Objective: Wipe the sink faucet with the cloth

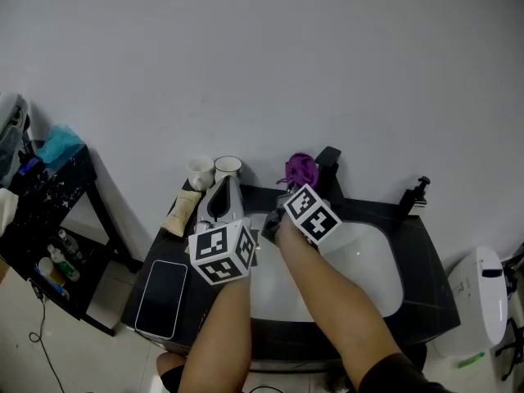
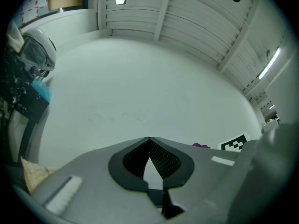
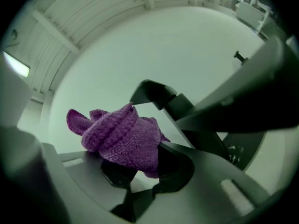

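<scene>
Dark counter (image 1: 427,240) and white sink (image 1: 378,278) sit below a plain wall (image 1: 327,56); the right gripper (image 3: 133,160) clamps the purple cloth (image 3: 119,134), seemingly against the black faucet (image 3: 161,97). The left gripper (image 2: 149,146) has its 2 jaws closed, empty.

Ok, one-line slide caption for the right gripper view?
Right tongs shut on the purple cloth, black faucet close behind it.

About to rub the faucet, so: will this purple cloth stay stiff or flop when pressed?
Likely floppy: the purple knitted cloth bunches in soft folds in the jaws of the right gripper. Probably light and grippy, given its ribbed knit. It should mould round the black faucet.
</scene>
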`<state>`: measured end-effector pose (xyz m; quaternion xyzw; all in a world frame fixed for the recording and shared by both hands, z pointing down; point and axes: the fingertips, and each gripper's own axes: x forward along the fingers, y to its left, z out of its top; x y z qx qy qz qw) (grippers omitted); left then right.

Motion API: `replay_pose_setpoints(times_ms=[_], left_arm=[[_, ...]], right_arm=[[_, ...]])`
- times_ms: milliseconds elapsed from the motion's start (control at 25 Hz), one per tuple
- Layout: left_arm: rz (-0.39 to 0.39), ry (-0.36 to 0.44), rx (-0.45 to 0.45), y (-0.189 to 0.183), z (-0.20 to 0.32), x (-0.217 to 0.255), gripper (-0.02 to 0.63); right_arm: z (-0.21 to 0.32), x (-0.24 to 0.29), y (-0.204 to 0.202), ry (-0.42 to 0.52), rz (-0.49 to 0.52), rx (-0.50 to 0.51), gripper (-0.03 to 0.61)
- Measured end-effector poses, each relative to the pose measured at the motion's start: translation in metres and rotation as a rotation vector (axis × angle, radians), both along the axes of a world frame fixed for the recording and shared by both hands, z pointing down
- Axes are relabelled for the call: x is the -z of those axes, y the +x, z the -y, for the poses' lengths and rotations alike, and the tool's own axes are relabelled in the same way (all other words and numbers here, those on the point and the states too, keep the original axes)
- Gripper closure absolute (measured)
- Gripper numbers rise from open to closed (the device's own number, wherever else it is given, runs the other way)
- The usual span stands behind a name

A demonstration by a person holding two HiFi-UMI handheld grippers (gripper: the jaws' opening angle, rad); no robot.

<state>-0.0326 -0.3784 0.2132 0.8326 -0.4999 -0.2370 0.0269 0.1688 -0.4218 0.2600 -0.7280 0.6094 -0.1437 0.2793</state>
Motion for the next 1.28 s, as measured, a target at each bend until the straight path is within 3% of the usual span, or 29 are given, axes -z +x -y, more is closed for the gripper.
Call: replay_pose_setpoints(times_ms=[320, 480, 640, 800, 960, 1080, 1280], left_arm=[[0.037, 0.026, -0.002, 0.005, -0.003, 0.005, 0.597], [0.064, 0.026, 0.004, 0.007, -0.002, 0.003, 0.597], [0.094, 0.002, 0.014, 0.008, 0.003, -0.006, 0.597], [0.123, -0.001, 0.018, 0.009, 0.006, -0.008, 0.597], [0.114, -0.006, 0.052, -0.001, 0.01, -0.008, 0.597], [0.162, 0.015, 0.059, 0.001, 0.006, -0.007, 0.597], [0.188, 0.064, -0.047, 0.035, -0.007, 0.002, 0.597]], right_arm=[[0.005, -0.046, 0.01, -0.065, 0.22, -0.007, 0.518], [0.001, -0.058, 0.001, -0.103, 0.193, 0.016, 0.518], [-0.004, -0.058, -0.019, -0.134, 0.056, 0.073, 0.518], [-0.027, -0.041, -0.053, -0.13, -0.174, 0.228, 0.518], [-0.076, -0.013, -0.072, -0.052, -0.438, 0.363, 0.518], [-0.118, 0.005, -0.069, 0.019, -0.592, 0.422, 0.518], [-0.183, 0.033, -0.036, 0.19, -0.913, 0.394, 0.518]])
